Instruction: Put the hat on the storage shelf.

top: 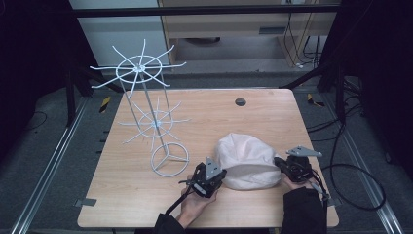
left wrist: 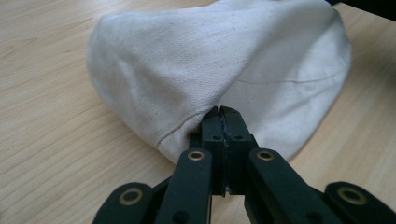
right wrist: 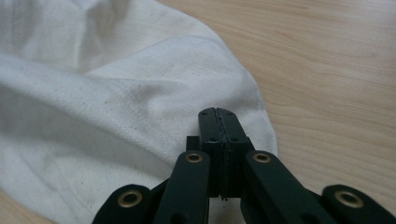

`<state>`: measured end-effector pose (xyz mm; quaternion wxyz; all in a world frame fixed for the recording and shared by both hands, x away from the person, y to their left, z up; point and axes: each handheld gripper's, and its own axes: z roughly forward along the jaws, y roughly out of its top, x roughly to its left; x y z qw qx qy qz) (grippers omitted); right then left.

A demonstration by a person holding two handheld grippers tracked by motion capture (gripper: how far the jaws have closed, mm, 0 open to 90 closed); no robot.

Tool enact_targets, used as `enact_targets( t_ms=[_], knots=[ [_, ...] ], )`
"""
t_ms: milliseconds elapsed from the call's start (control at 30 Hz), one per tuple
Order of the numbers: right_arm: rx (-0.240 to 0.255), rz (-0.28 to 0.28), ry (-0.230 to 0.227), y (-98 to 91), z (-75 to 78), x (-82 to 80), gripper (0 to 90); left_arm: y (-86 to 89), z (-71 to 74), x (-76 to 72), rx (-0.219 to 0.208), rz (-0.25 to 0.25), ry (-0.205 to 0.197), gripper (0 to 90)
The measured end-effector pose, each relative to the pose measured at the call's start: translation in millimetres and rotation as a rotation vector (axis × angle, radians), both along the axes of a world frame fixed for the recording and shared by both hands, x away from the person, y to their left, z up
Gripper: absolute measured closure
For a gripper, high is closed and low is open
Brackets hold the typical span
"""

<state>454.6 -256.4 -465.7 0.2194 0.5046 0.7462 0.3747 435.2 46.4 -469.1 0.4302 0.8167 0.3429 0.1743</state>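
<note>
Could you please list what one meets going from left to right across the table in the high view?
White wire rack → left tongs, shut on the near left edge of the cloth cap → white cloth cap → right tongs, shut on the cap's right edge.

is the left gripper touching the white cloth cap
Touching. The left gripper view shows the left gripper with its jaws shut together, their tips pressed into the edge fold of the white cloth cap.
</note>
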Motion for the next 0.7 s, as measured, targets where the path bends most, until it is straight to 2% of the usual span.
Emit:
enact_targets(
  t_ms=[100, 200, 700],
  knots=[
    [0.006, 0.008, -0.002, -0.6, -0.4, -7.6, 90.0, 1.1, -2.7, 9.6, -0.027, 0.014, 0.025, 89.6],
    [0.023, 0.019, -0.001, -0.5, -0.9, -16.0, 90.0, 1.7, -4.8, 18.6, -0.034, 0.029, 0.037, 89.6],
    [0.042, 0.086, 0.007, 8.8, -2.2, -39.6, 90.0, -10.5, -0.2, 45.7, -0.003, 0.057, 0.050, 89.5]
  ],
)
